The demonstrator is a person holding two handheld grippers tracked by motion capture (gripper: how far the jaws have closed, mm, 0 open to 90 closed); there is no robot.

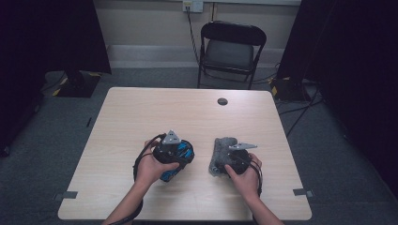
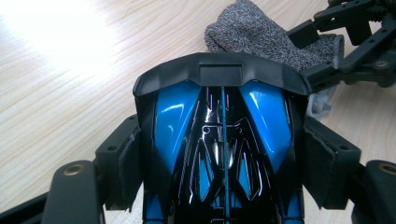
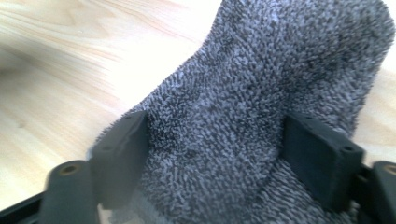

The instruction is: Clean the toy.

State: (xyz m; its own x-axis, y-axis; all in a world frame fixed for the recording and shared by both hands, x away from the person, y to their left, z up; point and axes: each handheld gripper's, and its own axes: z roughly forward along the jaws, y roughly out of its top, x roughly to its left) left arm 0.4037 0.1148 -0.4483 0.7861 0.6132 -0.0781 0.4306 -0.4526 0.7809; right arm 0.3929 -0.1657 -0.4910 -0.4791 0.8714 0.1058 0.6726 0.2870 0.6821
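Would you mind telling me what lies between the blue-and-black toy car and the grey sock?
Only bare tabletop separates the toy car from the grey sock, as the high view shows.

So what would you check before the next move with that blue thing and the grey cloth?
1. Left tool straddles the blue and black shell: ok.
2. Its pads press both of the shell's sides: ok.
3. Right tool has the grey cloth between its pads: ok.
4. Right grip firm: cannot tell.
5. Cloth lies beside the shell, not under it: ok.
6. Bare table ahead: ok.
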